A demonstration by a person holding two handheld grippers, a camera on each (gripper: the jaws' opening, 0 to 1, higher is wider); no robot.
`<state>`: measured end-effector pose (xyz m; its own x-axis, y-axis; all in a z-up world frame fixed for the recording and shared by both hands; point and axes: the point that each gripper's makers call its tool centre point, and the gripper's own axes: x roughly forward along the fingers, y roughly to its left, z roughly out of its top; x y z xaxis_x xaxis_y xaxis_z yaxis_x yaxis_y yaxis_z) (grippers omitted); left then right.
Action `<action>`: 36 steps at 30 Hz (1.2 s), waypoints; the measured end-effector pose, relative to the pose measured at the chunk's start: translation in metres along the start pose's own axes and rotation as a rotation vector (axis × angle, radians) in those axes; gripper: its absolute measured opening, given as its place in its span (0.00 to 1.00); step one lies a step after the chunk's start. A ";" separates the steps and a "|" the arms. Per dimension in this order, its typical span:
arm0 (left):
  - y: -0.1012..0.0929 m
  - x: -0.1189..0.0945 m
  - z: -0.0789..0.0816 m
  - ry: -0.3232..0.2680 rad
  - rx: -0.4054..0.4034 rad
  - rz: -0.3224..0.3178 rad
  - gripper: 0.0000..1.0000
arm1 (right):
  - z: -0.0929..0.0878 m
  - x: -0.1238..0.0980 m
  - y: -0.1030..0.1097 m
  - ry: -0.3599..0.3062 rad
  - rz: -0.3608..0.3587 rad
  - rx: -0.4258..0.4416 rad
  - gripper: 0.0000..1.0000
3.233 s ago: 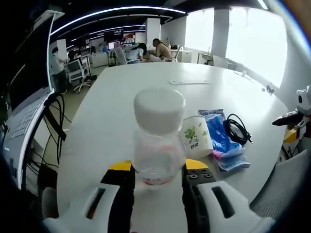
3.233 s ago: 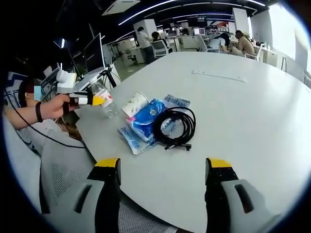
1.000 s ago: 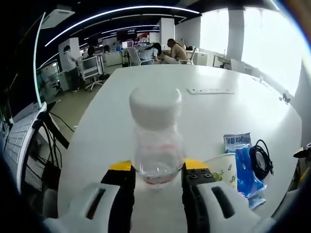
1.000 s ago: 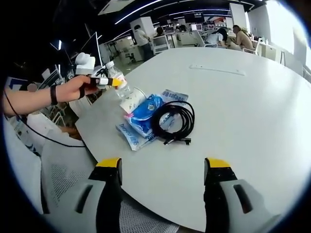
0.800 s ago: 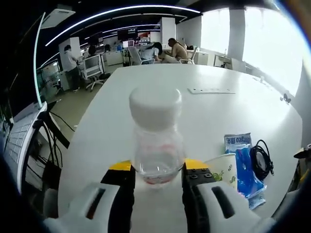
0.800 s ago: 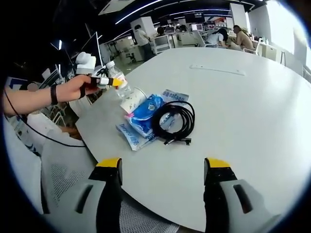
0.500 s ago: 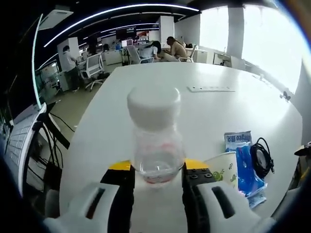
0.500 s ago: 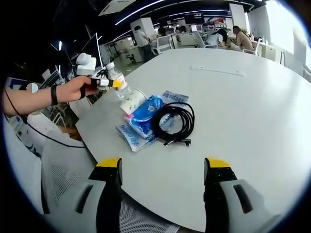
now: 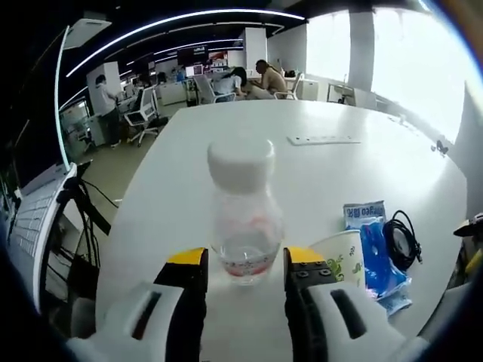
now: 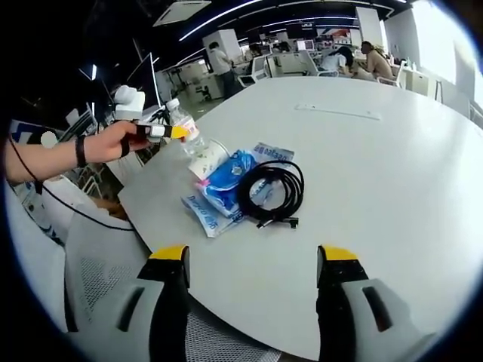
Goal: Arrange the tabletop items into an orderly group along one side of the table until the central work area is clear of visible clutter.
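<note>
The clear bottle (image 9: 243, 215) with a white cap stands upright near the white worktop's (image 9: 226, 143) edge, between the spread jaws of the left claw (image 9: 240, 264); contact is unclear. Just beside it lie a paper cup (image 9: 344, 255), blue packets (image 10: 226, 179) and a coiled black cable (image 10: 270, 190). The right claw (image 10: 253, 260) hangs spread, empty, over the near edge.

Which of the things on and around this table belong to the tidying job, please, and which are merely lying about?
Job items: clear bottle between the left gripper jaws; paper cup; blue packets; black cable.

Lying about: white strip further up the table; office chairs; monitor.
</note>
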<state>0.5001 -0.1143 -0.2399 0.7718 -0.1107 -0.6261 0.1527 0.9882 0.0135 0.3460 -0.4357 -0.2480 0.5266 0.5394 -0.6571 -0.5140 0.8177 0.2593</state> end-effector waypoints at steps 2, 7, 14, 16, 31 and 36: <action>0.003 -0.004 0.000 -0.007 0.000 0.001 0.39 | 0.001 0.000 0.001 -0.004 0.002 -0.003 0.68; 0.008 -0.014 -0.001 -0.016 -0.002 0.011 0.39 | 0.002 0.001 0.003 -0.010 0.007 -0.007 0.68; 0.009 -0.030 -0.011 -0.017 -0.002 0.016 0.38 | 0.003 0.001 0.007 -0.018 0.016 -0.009 0.67; 0.007 -0.034 -0.014 -0.017 -0.001 0.014 0.39 | 0.003 0.001 0.008 -0.021 0.019 -0.008 0.67; -0.012 -0.060 -0.036 -0.009 0.031 -0.013 0.39 | -0.001 -0.002 0.012 -0.035 0.030 -0.009 0.67; -0.021 -0.063 -0.046 0.002 0.049 -0.033 0.38 | -0.006 -0.005 0.012 -0.030 0.026 -0.008 0.67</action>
<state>0.4194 -0.1237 -0.2366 0.7644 -0.1424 -0.6288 0.2075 0.9777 0.0309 0.3336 -0.4299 -0.2457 0.5327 0.5666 -0.6286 -0.5331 0.8016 0.2708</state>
